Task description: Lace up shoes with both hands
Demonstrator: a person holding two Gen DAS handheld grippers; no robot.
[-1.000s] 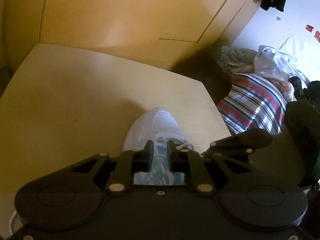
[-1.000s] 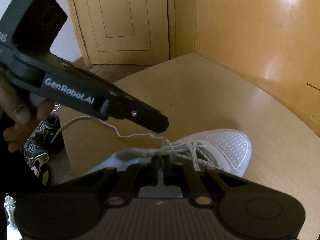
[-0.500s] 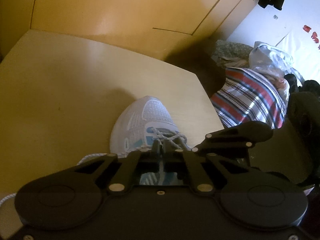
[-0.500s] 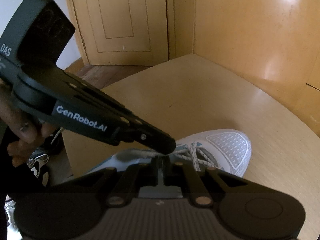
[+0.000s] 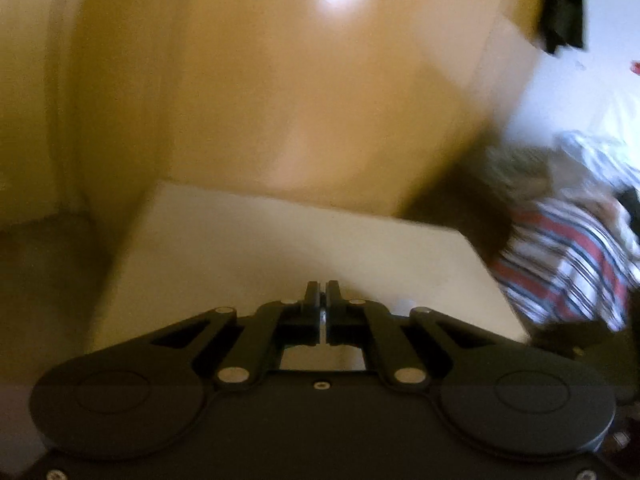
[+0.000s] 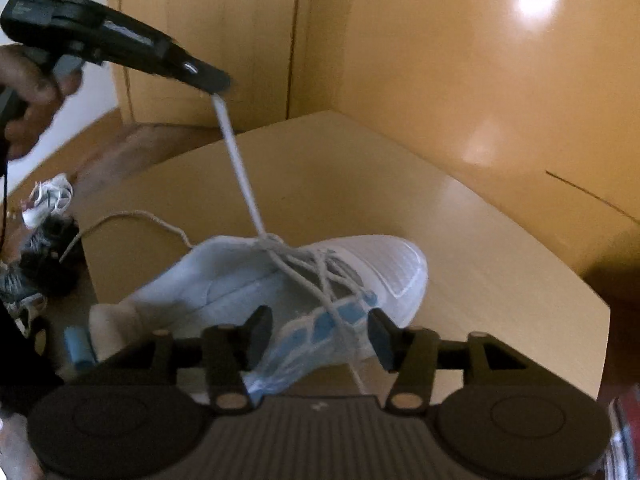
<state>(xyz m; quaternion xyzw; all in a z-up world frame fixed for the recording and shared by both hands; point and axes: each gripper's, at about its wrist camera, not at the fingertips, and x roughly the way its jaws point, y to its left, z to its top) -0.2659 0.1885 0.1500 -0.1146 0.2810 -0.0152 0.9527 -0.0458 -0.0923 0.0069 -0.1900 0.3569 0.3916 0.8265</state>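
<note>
On the desk [image 6: 500, 264] the white shoe [image 6: 304, 280] lies crisscrossed but untied, the left claw [image 6: 212, 84] clamped on a lace [image 6: 240, 168] drawn taut upward, the right claw [image 6: 320, 330] opening with a loose strand between its jaws, so tightening and knotting seem left.

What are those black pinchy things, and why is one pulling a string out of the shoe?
They are hand tools with jaws, one in each of a person's hands. Each tool carries a camera looking along its jaws, so each picture comes from one tool.

The right tool's camera shows a white shoe on a wooden table. The left gripper, held by a hand, has its jaws shut on the lace and pulls it taut up from the shoe. The right gripper hangs just above the shoe, jaws opening, pressing on nothing.

The left tool's own picture is blurry: shut jaws, the table, no shoe.
</note>
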